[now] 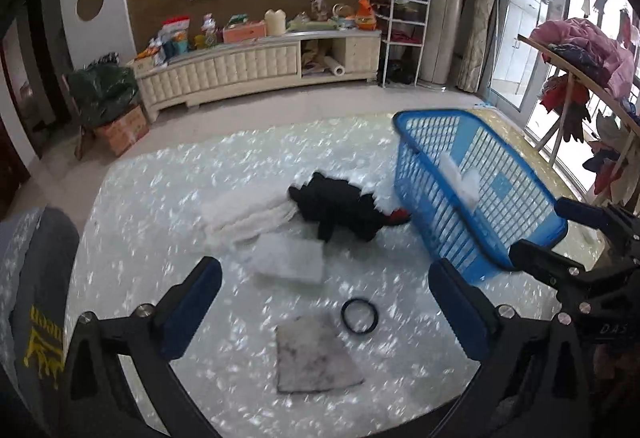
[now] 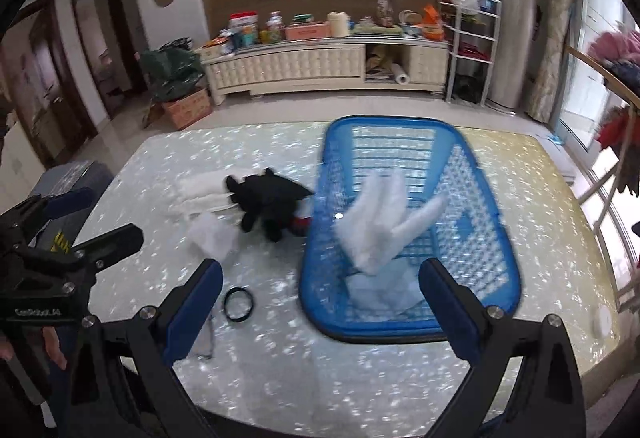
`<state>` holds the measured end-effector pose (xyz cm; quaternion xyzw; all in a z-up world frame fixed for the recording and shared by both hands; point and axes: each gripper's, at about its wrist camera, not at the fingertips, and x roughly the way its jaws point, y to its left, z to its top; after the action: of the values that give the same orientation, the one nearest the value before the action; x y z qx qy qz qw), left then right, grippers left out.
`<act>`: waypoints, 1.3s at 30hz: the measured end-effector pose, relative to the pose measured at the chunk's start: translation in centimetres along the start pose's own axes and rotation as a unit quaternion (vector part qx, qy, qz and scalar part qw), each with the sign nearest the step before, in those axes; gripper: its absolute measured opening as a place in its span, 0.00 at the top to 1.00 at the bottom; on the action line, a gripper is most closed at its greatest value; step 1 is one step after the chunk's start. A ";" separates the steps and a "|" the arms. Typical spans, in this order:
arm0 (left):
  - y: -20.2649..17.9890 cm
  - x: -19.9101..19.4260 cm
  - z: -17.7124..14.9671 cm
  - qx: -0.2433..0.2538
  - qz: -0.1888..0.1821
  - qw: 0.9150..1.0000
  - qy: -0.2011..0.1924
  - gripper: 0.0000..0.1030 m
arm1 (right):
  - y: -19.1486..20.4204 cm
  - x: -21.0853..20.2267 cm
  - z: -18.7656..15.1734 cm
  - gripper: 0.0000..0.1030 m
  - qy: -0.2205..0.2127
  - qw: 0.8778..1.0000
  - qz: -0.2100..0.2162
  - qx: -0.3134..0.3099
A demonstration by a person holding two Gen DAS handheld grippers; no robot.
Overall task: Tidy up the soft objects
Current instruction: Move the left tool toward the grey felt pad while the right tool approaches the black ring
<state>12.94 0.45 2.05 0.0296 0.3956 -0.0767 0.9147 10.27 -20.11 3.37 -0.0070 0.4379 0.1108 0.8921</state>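
Both the left gripper (image 1: 324, 302) and the right gripper (image 2: 320, 298) have their jaws wide apart with nothing in them. At twelve o'clock from the right one, a fluffy white cloth (image 2: 384, 226) sits in the blue plastic basket (image 2: 496, 238) with its holey sides, so one soft thing looks put away. Still out on the shiny table (image 1: 160, 198) are a flat grey cloth (image 1: 316, 358), a black rubber ring (image 1: 359, 322), a white pad (image 1: 292, 258), folded white towels (image 1: 244, 216) and a black plush toy (image 1: 340, 206).
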 end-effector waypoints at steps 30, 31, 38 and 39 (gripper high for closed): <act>8.0 8.9 -10.8 -0.045 -0.032 0.982 0.179 0.01 | 9.1 10.5 -3.7 0.04 0.128 0.986 0.058 -0.089; 8.1 9.1 -11.1 -0.047 -0.032 0.981 0.184 0.01 | 9.1 10.7 -3.8 0.04 0.131 0.986 0.058 -0.090; 8.6 10.5 -12.0 -0.056 -0.039 0.976 0.205 0.05 | 8.8 12.5 -4.4 0.04 0.153 0.983 0.046 -0.092; 8.5 10.7 -12.0 -0.056 -0.040 0.976 0.207 0.05 | 8.7 12.8 -4.5 0.04 0.156 0.983 0.040 -0.092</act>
<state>12.92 9.00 -14.03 -0.0225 0.5807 -0.0835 0.8095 12.60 -9.64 -8.67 -0.0881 0.5593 0.1839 0.8035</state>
